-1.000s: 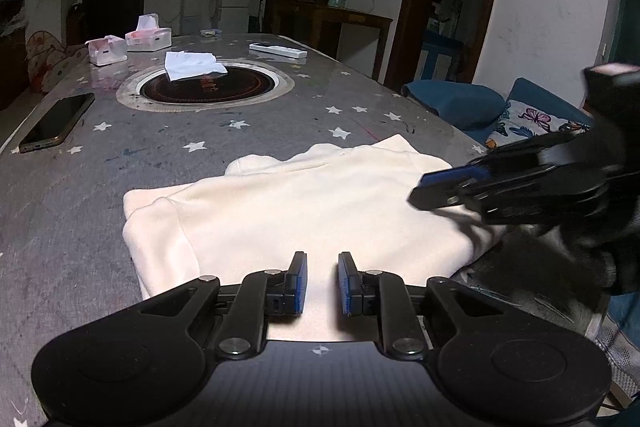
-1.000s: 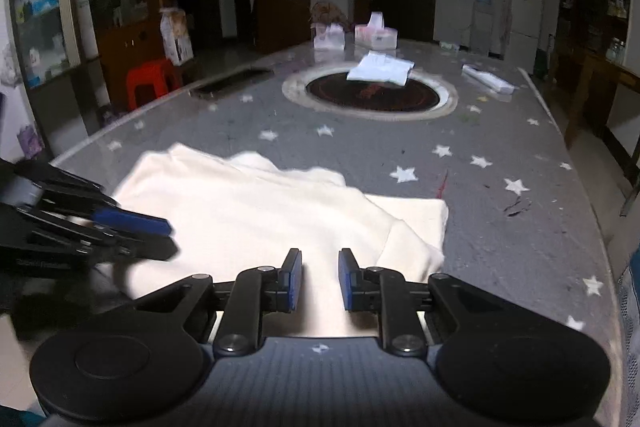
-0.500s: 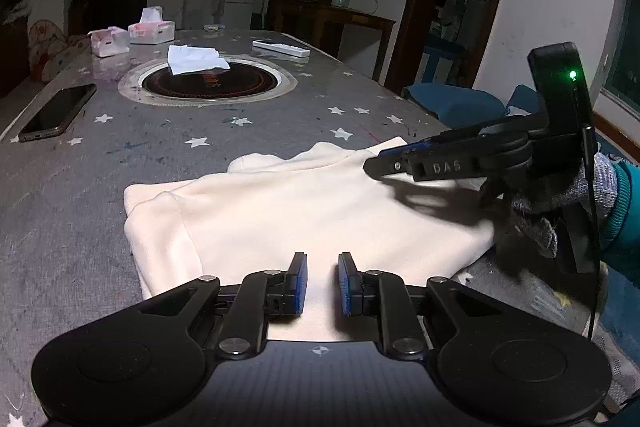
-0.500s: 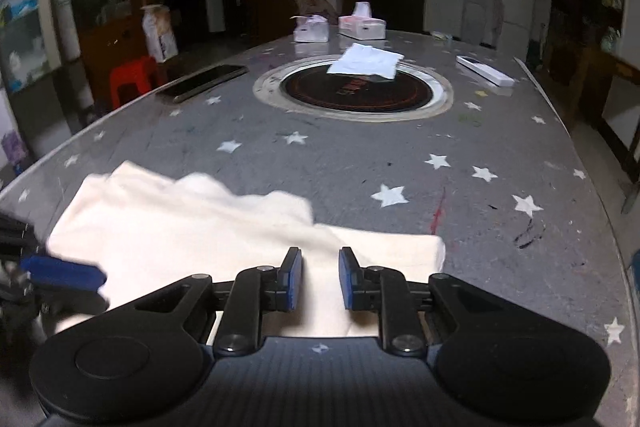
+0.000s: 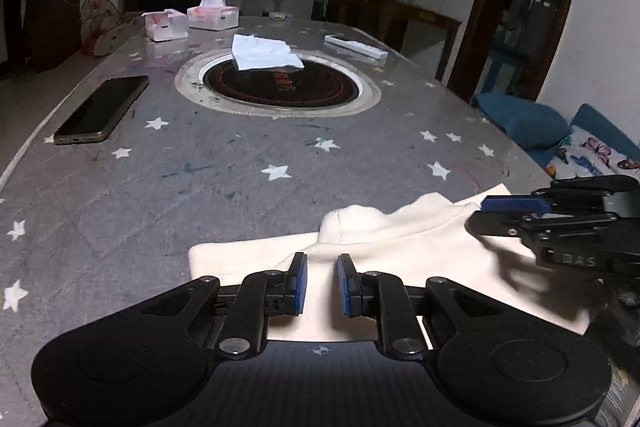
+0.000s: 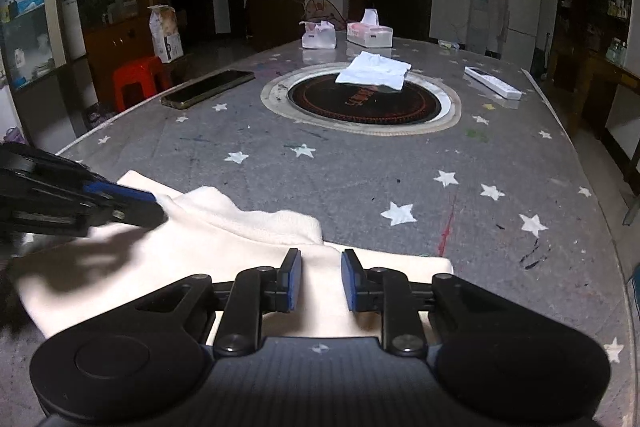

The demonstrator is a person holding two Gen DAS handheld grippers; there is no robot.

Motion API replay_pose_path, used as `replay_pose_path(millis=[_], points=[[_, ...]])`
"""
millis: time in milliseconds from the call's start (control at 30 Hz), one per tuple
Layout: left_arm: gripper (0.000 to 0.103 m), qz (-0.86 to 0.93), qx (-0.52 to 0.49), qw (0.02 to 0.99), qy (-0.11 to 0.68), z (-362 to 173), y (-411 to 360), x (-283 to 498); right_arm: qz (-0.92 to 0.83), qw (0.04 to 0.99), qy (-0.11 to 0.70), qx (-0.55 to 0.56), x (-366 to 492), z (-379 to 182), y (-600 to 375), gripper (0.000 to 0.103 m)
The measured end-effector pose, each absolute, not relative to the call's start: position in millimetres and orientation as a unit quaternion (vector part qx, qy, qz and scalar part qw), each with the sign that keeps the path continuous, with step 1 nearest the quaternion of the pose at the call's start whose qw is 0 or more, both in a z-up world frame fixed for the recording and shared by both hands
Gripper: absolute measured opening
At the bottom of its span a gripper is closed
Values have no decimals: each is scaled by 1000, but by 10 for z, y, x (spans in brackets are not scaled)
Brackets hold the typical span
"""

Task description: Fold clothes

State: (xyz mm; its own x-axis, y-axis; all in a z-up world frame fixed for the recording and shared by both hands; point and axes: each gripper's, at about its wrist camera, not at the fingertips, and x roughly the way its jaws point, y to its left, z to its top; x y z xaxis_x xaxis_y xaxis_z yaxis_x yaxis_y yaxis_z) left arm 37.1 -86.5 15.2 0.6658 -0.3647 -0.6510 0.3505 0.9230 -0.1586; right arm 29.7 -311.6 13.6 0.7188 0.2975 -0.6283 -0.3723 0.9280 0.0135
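Left to right across the left wrist view: a dark phone (image 5: 102, 109) lies near the left edge of the star-patterned table (image 5: 240, 163); two tissue boxes (image 5: 188, 19) stand at the far end; a white cloth (image 5: 266, 53) rests on the round inset hob (image 5: 280, 87); a white remote-like bar (image 5: 356, 47) lies beyond it. The cream garment (image 5: 420, 255), the object of the task, lies flat at the near edge of the table, partly folded, with a rounded doubled ridge at its far side. The left gripper (image 5: 322, 283) hovers over the garment's near left portion, its blue-padded jaws parted by a narrow gap with nothing between them. The right gripper (image 5: 504, 215) enters from the right above the garment's far right corner; seen edge-on here, its opening cannot be judged. In the right wrist view the same garment (image 6: 224, 251) spans the foreground, the left gripper (image 6: 120, 203) sits low over its far left corner, whether touching cannot be told, and the right gripper (image 6: 320, 283) stands with jaws apart and empty above the near edge. Handling, as a judgement: the fabric looks soft, thick and fleecy, light and limp, unlikely to slip between rubbery pads yet apt to sag and drag on the tablecloth. The best purchase is probably a pinch on an edge or corner, taking all layers at once, one gripper at each end of the same side so the fold carries over evenly.
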Motion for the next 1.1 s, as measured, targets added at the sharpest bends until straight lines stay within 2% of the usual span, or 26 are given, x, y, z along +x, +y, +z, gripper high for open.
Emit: replay_pose_path(millis=[133,167,233,300,600,633,833,900,967,1033,1100], points=[[20,-193,-8,915,354,177,-870,305,166,933,315,-47,188,210,-3213,33],[23,-192,-8,916,353,186,-872,283,158,936,312,-44,152,226,-3252,38],[35,-189,-7,919,345,209,-868,203,144,940,307,-35,79,252,-3335,39],[36,-190,-10,921,340,230,-851,128,133,942,306,-27,13,260,-3410,42],[55,-168,-29,930,327,288,-723,-198,74,948,309,-4,-259,212,-3784,57],[57,-165,-30,931,324,295,-704,-234,68,949,309,-2,-280,202,-3818,62],[60,-140,-37,935,323,301,-580,-360,42,947,318,13,-349,118,-3991,64],[61,-133,-40,936,324,302,-545,-385,37,947,318,15,-374,97,-4010,67],[64,-128,-42,937,323,309,-517,-411,36,947,317,19,-396,88,-4030,75],[70,-123,-42,937,324,313,-500,-439,37,948,316,18,-415,90,-4024,75],[70,-121,-40,937,326,312,-489,-470,42,948,315,20,-438,96,-4017,75]])
